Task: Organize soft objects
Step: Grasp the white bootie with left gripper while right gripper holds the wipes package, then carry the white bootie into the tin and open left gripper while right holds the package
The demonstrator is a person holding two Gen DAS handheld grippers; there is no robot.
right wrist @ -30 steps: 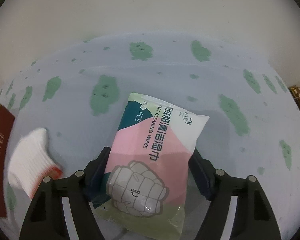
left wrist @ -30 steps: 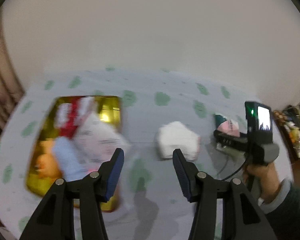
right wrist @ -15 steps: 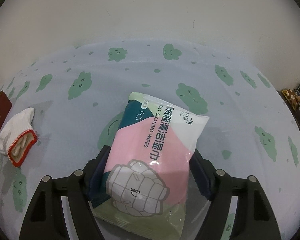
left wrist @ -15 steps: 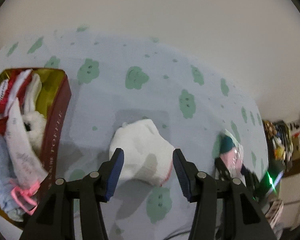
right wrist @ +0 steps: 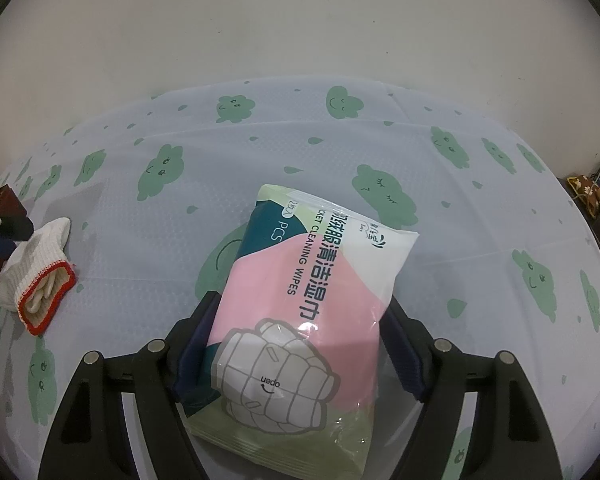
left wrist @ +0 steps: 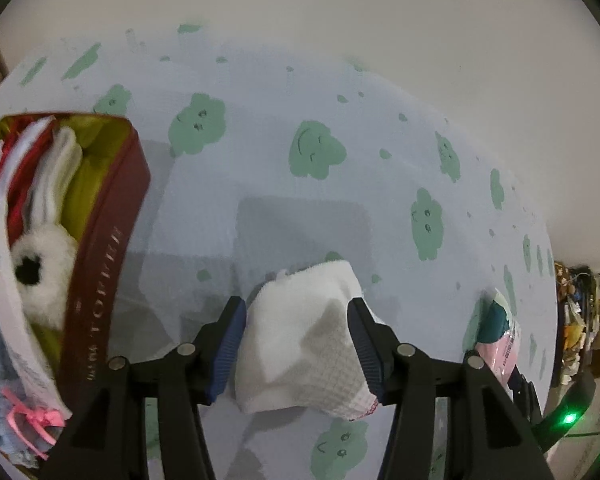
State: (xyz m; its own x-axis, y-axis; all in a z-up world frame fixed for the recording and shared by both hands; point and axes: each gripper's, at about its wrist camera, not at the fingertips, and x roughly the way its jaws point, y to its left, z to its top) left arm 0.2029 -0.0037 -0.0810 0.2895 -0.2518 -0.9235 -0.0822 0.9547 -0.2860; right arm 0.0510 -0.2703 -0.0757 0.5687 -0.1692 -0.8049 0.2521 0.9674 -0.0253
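Left wrist: left tongs (left wrist: 296,344) pitched down, spread astride white sock (left wrist: 300,344); right tongs (right wrist: 296,356) pinching wipes pack (right wrist: 304,312).

Two steep, close wrist views down onto the tablecloth (left wrist: 268,184), both sharing the white sock (left wrist: 300,344) (right wrist: 36,268).

Both grippers' fingers (left wrist: 228,332) spread, downward-tilted

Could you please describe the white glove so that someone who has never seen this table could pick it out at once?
On the pale tablecloth printed with green clouds, look just right of the dark red tin full of soft toys. There lies the white glove, a crumpled knitted thing between the left gripper's blue-padded fingers. Its red-edged cuff sets it apart from the glossy pink wipes pack.
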